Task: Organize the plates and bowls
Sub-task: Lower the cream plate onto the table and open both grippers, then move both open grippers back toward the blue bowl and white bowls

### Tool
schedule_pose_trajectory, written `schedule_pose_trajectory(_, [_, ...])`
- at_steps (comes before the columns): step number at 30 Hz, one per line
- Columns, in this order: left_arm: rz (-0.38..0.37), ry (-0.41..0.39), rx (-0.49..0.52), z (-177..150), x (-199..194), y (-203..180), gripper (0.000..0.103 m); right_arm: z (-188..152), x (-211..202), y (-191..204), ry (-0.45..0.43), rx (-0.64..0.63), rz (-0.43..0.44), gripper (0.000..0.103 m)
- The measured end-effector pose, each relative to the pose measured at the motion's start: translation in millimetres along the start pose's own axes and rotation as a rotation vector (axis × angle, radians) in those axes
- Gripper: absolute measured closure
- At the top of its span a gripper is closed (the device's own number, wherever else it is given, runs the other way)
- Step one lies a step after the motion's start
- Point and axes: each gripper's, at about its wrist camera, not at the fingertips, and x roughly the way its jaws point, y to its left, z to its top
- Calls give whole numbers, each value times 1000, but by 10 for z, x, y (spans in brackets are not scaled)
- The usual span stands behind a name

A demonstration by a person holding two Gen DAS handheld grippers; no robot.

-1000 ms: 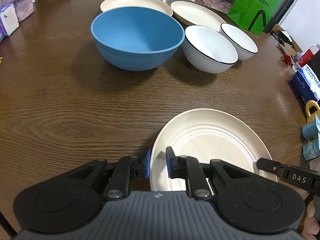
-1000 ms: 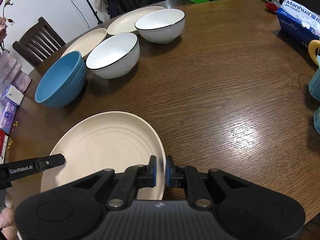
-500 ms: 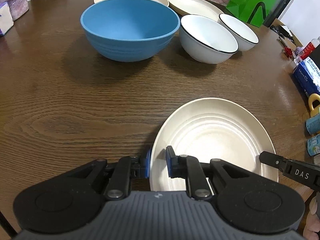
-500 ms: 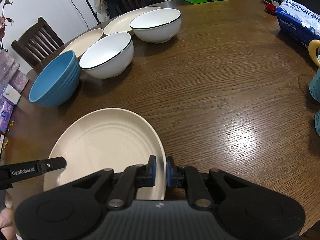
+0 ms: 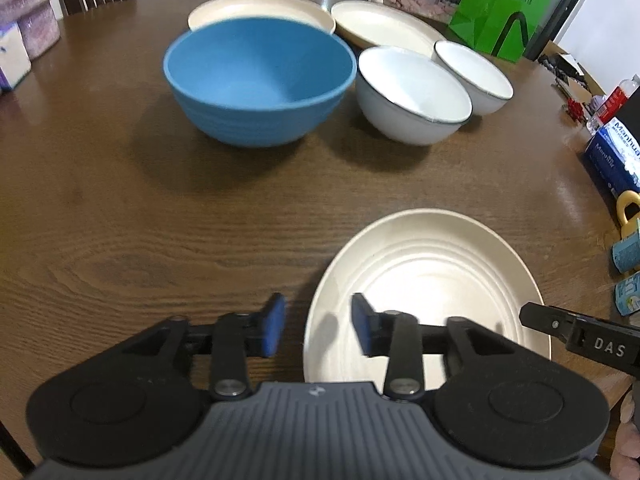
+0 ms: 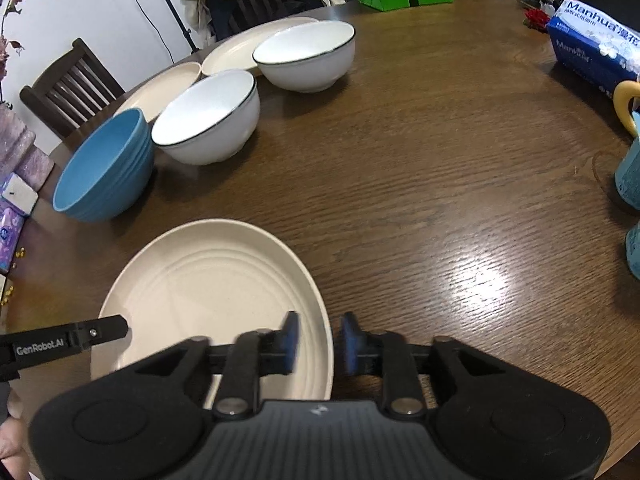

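Wooden table [image 6: 420, 184], dark chair [image 6: 72, 92], white wall [image 6: 80, 4]

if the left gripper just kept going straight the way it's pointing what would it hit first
Probably the left rim of the cream ridged plate, which lies between the open jaws of the left gripper, or the brown wooden table just beside it. Depth is hard to judge.

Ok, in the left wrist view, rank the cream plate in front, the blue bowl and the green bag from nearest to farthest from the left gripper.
1. Cream plate: its left rim sits between the open left gripper pads.
2. Blue bowl: mid-table, ahead and slightly left.
3. Green bag: beyond the table's far right edge.
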Motion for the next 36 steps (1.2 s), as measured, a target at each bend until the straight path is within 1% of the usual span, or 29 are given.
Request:
schedule_pose_trajectory(1, [1, -8, 3, 4, -28, 4, 58, -2, -26, 4, -8, -4, -3, 66])
schedule_pose_trajectory(2, [3, -16, 7, 9, -59, 2, 53, 0, -56, 6, -17, -10, -3, 59])
schedule_pose_trajectory(3, [8, -26, 13, 11, -95, -2, 45, 0, -90, 9, -26, -16, -4, 51])
schedule_pose_trajectory(5, [11, -50, 23, 16, -175, -12, 35, 0, -156, 15, -43, -27, -7, 41])
schedule_pose_trajectory(7, [7, -78, 38, 20, -270, -31, 30, -10, -235, 32, -63, -41, -8, 31])
schedule_pose_trajectory(8, [5, -91, 45, 6, -320, -39, 25, -17, -270, 43, -69, -48, -10, 22])
schedule_pose_trajectory(9, [1, -109, 52, -6, -376, -49, 19, -23, -308, 53, -77, -55, -10, 17])
schedule_pose_trajectory(11, [-4, -136, 64, -15, -477, -67, 12, -46, -395, 73, -93, -71, -8, 17])
schedule_pose_trajectory(13, [-6, -172, 79, -44, -579, -98, 6, -65, -474, 99, -102, -84, -14, 14])
schedule_pose_trajectory(14, [-7, -191, 87, -59, -626, -120, 2, -78, -513, 111, -108, -92, -15, 12])
schedule_pose_trajectory(15, [-5, -213, 95, -82, -683, -136, 0, -93, -555, 124, -116, -100, -14, 10])
schedule_pose_trajectory(17, [3, -248, 111, -118, -776, -157, 0, -130, -638, 146, -127, -110, -13, 5])
schedule_pose_trajectory(18, [5, -262, 116, -139, -820, -166, 0, -149, -680, 156, -131, -112, -15, 0])
schedule_pose_trajectory(23, [5, -307, 121, -258, -1014, -171, 0, -259, -857, 222, -158, -123, -17, 0])
schedule_pose_trajectory(30, [0, -379, 137, -461, -1296, -170, 0, -413, -1111, 307, -201, -145, 7, 0])
schedule_pose_trajectory(36, [-23, -411, 137, -565, -1480, -152, 0, -487, -1339, 339, -252, -137, 11, 0])
